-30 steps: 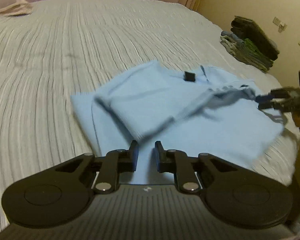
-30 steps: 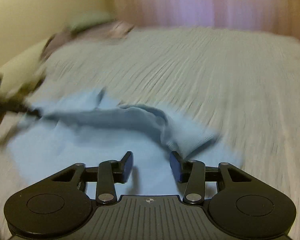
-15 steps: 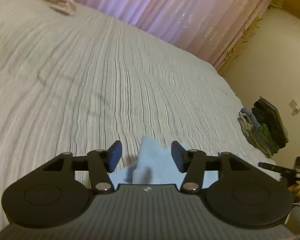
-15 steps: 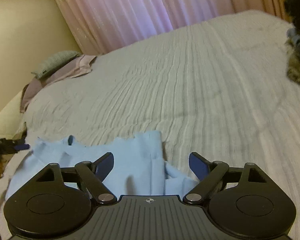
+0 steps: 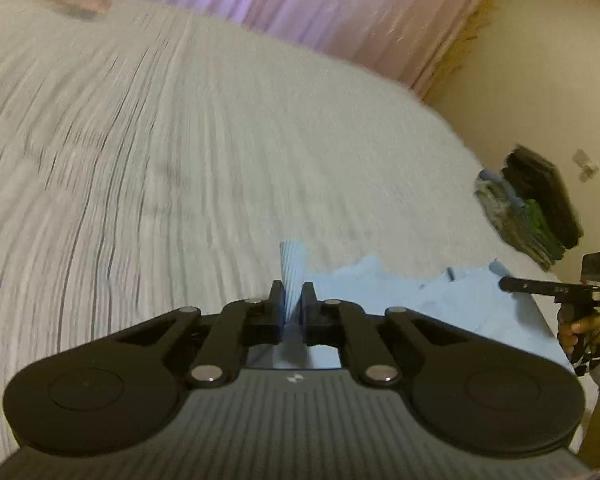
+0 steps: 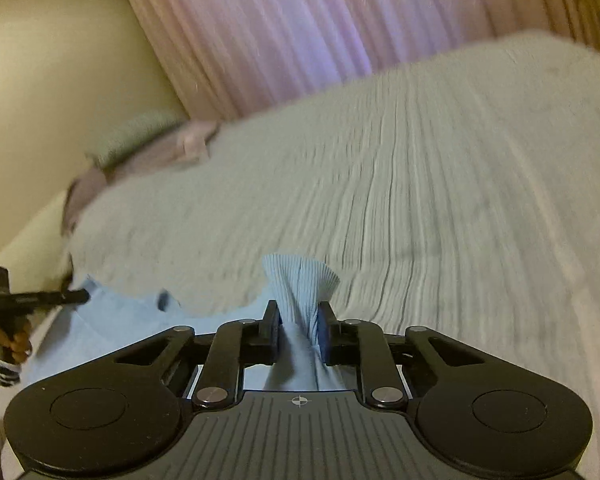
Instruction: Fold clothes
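Now each hand-held gripper, left (image 5: 293,294) and right (image 6: 299,316), pinches the blue garment's (image 5: 452,300) ribbed edge, stretched between them.

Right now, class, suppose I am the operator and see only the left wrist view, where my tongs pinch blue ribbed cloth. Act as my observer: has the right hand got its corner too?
Observer: Yes. In the right wrist view the right tongs are shut on the ribbed hem of the light blue garment.
Operator: Does any hem show past the tips?
Observer: Yes, it flares out in a fan beyond them.
Operator: And my own side, seen from there?
Observer: The left tongs show side-on at the garment's far left edge, with the tips at the cloth.
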